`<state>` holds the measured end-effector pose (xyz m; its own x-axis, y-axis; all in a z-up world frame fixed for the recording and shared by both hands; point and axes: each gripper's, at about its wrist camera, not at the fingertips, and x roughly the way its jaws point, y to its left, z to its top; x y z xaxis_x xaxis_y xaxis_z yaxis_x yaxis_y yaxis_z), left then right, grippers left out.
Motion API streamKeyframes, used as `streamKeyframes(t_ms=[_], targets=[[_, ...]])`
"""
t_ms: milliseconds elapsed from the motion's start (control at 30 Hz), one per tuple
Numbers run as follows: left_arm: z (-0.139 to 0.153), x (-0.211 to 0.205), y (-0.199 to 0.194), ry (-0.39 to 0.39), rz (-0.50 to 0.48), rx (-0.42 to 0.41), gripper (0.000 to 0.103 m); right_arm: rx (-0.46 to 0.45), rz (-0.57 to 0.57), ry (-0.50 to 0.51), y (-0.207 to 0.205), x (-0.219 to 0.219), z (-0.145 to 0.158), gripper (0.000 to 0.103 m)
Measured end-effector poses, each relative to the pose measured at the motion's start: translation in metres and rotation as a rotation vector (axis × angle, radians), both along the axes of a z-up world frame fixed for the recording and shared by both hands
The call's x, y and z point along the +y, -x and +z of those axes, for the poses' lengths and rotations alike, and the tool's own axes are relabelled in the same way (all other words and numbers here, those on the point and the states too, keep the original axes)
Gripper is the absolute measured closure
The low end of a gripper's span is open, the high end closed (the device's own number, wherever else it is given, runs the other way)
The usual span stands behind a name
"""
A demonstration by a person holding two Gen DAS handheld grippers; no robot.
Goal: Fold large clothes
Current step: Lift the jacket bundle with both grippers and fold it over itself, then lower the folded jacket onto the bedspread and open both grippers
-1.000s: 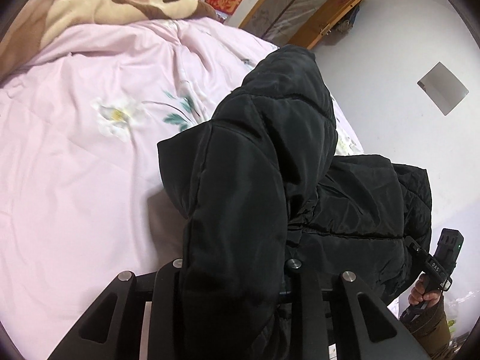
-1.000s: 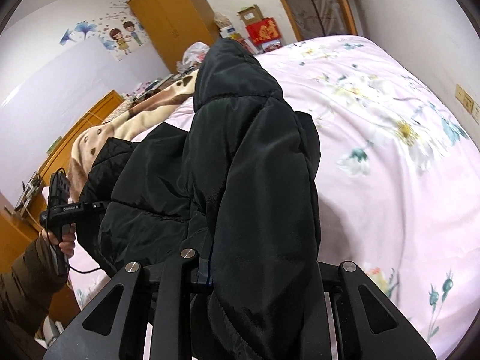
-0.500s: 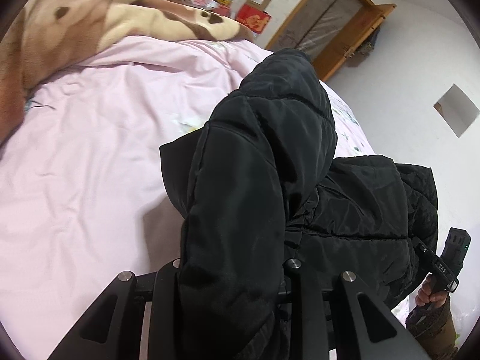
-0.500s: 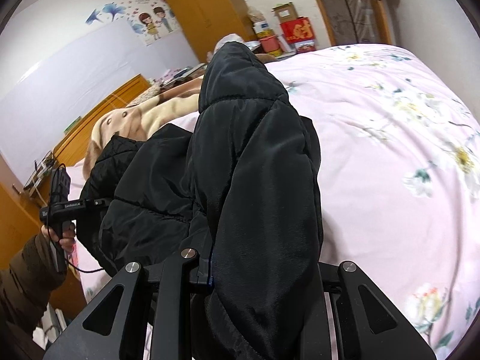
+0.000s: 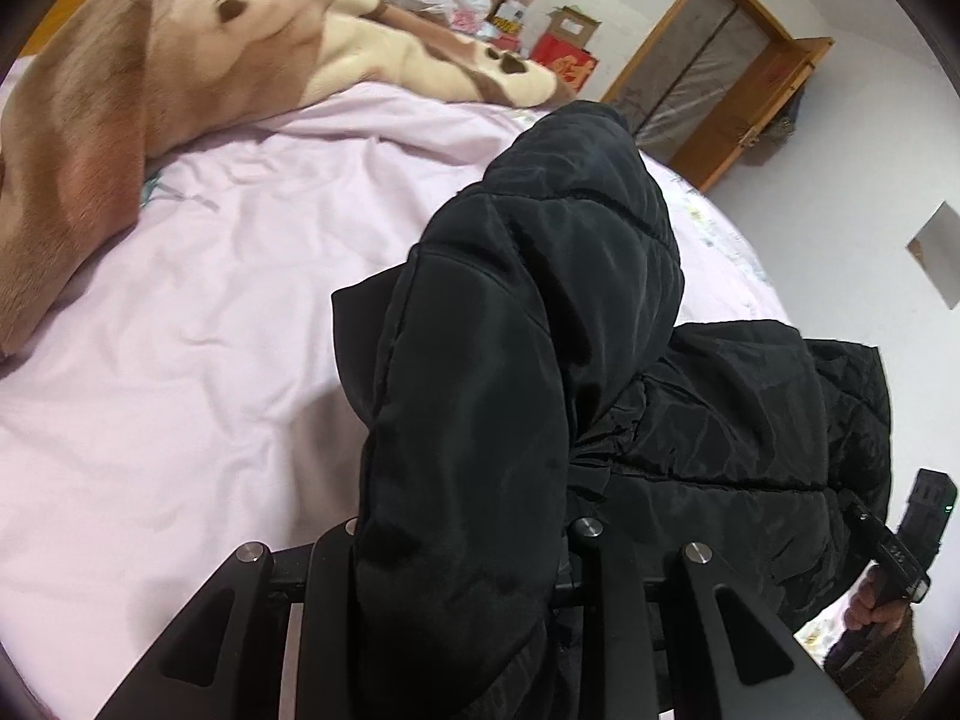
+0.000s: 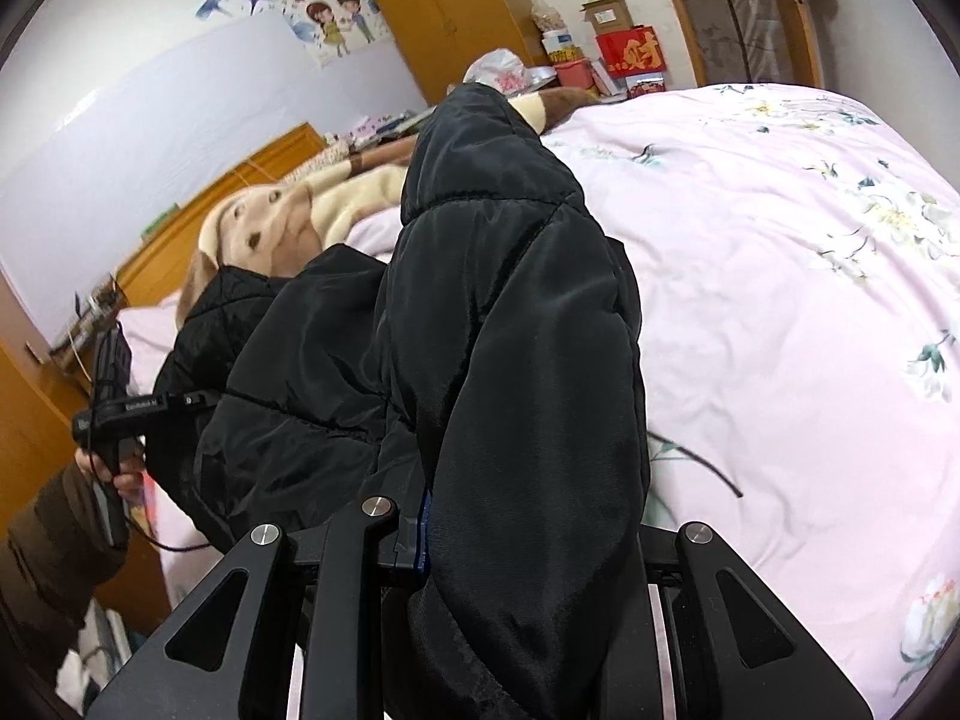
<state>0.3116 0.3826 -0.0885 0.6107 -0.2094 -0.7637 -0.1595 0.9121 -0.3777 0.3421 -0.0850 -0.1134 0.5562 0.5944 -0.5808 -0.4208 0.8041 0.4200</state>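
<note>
A black padded jacket (image 5: pixel 528 360) hangs over the pink quilt (image 5: pixel 180 360) between my two grippers. My left gripper (image 5: pixel 468 540) is shut on a thick fold of it, which bulges up between the jaws and hides the fingertips. The right wrist view shows the same jacket (image 6: pixel 510 330) with my right gripper (image 6: pixel 510 516) shut on another fold. Each view catches the other gripper at the jacket's far edge, held in a hand: the right gripper (image 5: pixel 900 540) and the left gripper (image 6: pixel 120 414). The jacket's body sags between them.
A brown and cream plush blanket (image 5: pixel 150 90) lies bunched at the head of the bed. Floral pink quilt (image 6: pixel 780 300) spreads to the right. Past the bed stand a wooden wardrobe (image 6: pixel 432 12), stacked boxes (image 6: pixel 630 48) and a door (image 5: pixel 708 60).
Both grippers have carried the jacket sideways over the bed toward the plush blanket, which now fills more of both views. Neither grip has changed.
</note>
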Motion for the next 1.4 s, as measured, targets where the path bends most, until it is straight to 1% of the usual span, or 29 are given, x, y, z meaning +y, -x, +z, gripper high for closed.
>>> streamKeyframes(t_ms=[33,100,200,267,300,433,533,600,633,733,800,867,1000,1100,1167,1200,1267,1333,1400], targets=[[-0.007,0.001,-0.002,-0.003,0.007,0.012,0.074,-0.002,0.0,0.019,-0.001,0.003,-0.003,0.078],[-0.02,0.002,-0.002,0.0,0.02,0.026,0.073,0.015,-0.013,0.024,-0.004,0.003,-0.013,0.078],[-0.032,0.0,0.0,-0.024,0.031,0.028,0.07,0.03,-0.027,0.055,-0.006,0.001,-0.025,0.078],[-0.039,-0.001,-0.001,-0.03,0.042,0.033,0.065,0.038,-0.03,0.085,-0.006,0.002,-0.032,0.078],[-0.041,-0.002,-0.001,-0.037,0.045,0.034,0.061,0.045,-0.036,0.1,-0.007,0.002,-0.038,0.077],[-0.046,-0.01,-0.001,-0.133,0.048,0.028,0.053,0.059,-0.058,0.12,-0.005,-0.001,-0.049,0.073],[-0.048,-0.015,0.0,-0.197,0.053,0.028,0.046,0.042,-0.068,0.189,-0.001,0.007,-0.053,0.069],[-0.049,-0.018,0.003,-0.234,0.068,0.02,0.04,0.042,-0.076,0.21,-0.002,0.008,-0.054,0.066],[-0.049,-0.022,0.003,-0.266,0.071,0.018,0.039,0.039,-0.081,0.223,-0.001,0.009,-0.054,0.064],[-0.051,-0.027,0.006,-0.319,0.075,0.012,0.037,0.025,-0.09,0.262,0.001,0.012,-0.056,0.061],[-0.051,-0.03,0.006,-0.343,0.076,0.014,0.037,0.02,-0.097,0.289,0.002,0.015,-0.058,0.059],[-0.05,-0.031,0.006,-0.35,0.083,0.01,0.037,0.019,-0.106,0.307,0.002,0.017,-0.059,0.058],[-0.045,-0.035,0.011,-0.413,0.082,-0.005,0.037,0.009,-0.118,0.354,0.005,0.021,-0.055,0.056],[-0.039,-0.033,0.015,-0.412,0.095,-0.013,0.037,0.008,-0.135,0.388,0.007,0.022,-0.05,0.049],[-0.034,-0.034,0.019,-0.413,0.102,-0.01,0.037,-0.005,-0.142,0.423,0.009,0.028,-0.045,0.047],[-0.03,-0.035,0.02,-0.417,0.104,-0.009,0.037,-0.01,-0.151,0.443,0.012,0.03,-0.042,0.045],[-0.023,-0.037,0.024,-0.415,0.111,-0.01,0.037,-0.024,-0.171,0.472,0.016,0.031,-0.034,0.037],[-0.013,-0.038,0.03,-0.406,0.132,-0.027,0.037,-0.064,-0.198,0.473,0.023,0.03,-0.023,0.026],[0.001,-0.04,0.038,-0.425,0.169,-0.055,0.037,-0.111,-0.241,0.476,0.031,0.028,-0.005,0.025]])
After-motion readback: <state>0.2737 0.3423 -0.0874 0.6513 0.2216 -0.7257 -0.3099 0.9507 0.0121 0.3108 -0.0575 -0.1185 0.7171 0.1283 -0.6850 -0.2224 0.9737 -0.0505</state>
